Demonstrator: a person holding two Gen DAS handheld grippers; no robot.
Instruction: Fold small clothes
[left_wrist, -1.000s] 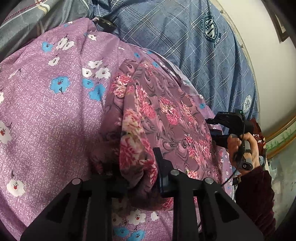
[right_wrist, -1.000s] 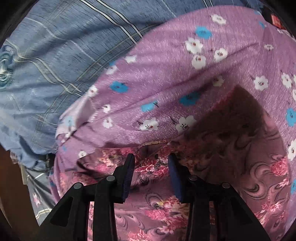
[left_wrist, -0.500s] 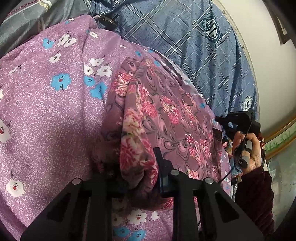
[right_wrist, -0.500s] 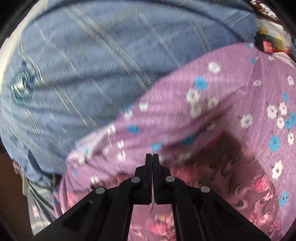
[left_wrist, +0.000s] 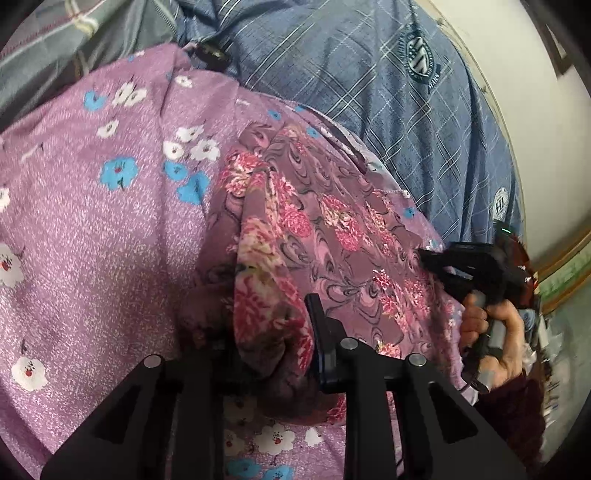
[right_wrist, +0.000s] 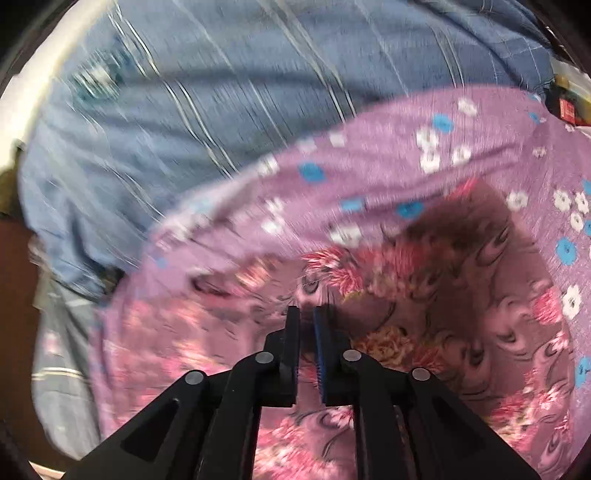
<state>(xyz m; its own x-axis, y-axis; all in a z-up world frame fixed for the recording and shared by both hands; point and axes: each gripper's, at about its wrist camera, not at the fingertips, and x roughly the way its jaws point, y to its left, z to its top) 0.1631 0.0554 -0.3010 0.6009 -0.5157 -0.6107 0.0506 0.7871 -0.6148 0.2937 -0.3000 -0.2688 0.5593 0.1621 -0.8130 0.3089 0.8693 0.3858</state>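
Observation:
A small mauve garment with red and pink flowers (left_wrist: 325, 236) lies bunched on a purple sheet with blue and white flowers (left_wrist: 92, 229). My left gripper (left_wrist: 266, 332) is shut on a thick fold of the garment at its near end. In the right wrist view the garment (right_wrist: 461, 317) spreads below my right gripper (right_wrist: 306, 321), whose jaws stand a narrow gap apart with nothing between them, just above the cloth. The right gripper also shows in the left wrist view (left_wrist: 465, 266), held in a hand at the garment's right edge.
A blue plaid bedcover (left_wrist: 388, 96) lies beyond the purple sheet (right_wrist: 388, 155) and also shows in the right wrist view (right_wrist: 184, 110). Grey striped cloth (left_wrist: 55, 48) is at the far left. A pale wall (left_wrist: 517, 74) rises on the right.
My right gripper closed and lifted off the garment, then dropped back toward it with its jaws slightly parted. The left gripper kept its hold on the fold.

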